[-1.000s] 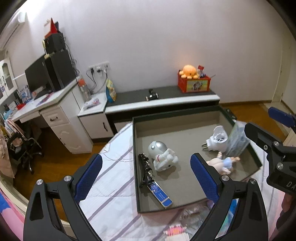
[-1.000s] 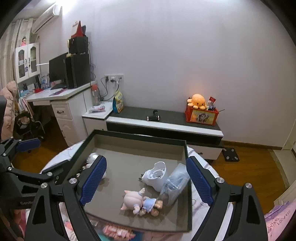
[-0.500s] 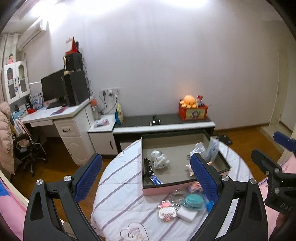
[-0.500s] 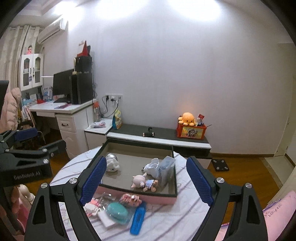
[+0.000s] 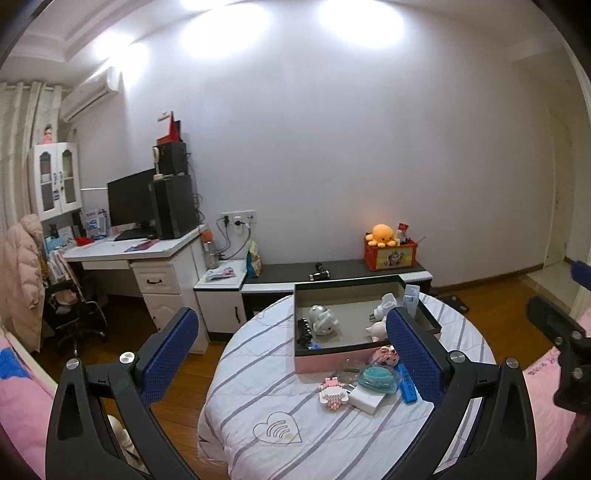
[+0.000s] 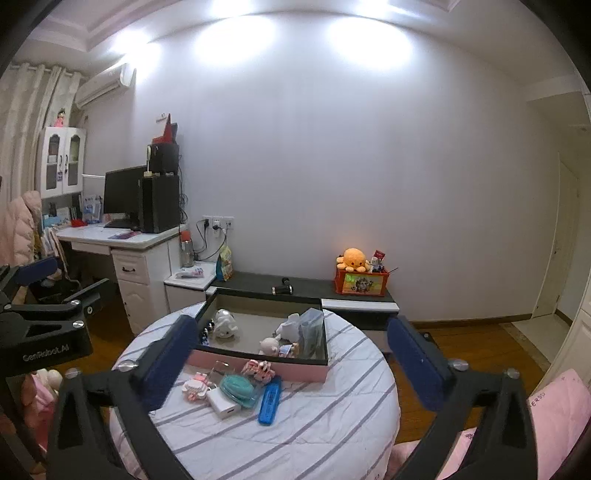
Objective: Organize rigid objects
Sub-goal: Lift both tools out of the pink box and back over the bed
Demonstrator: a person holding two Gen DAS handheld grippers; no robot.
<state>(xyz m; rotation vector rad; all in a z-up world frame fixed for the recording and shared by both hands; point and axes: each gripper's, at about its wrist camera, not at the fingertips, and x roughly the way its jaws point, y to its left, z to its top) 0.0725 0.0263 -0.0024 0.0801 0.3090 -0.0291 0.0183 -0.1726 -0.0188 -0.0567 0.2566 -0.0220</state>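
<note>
Both fisheye views show a room lit from overhead: bright white patches of glare (image 5: 354,29) bloom on the upper wall at twelve o'clock, washing out detail there. The light is even and cool, with soft, faint shadows. A warmer orange glow surrounds a plush octopus (image 5: 384,234) at about three o'clock. Straight lines bow strongly toward the edges, and black vignetting fills the corners (heaviest at ten and two o'clock). The centre is fairly sharp; the right view's near blue pads (image 6: 417,365) look slightly soft.

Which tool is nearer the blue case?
Right. The right tool faces the blue case squarely; the left tool stands further left. Both jaws have just been opening, nothing between them.
</note>
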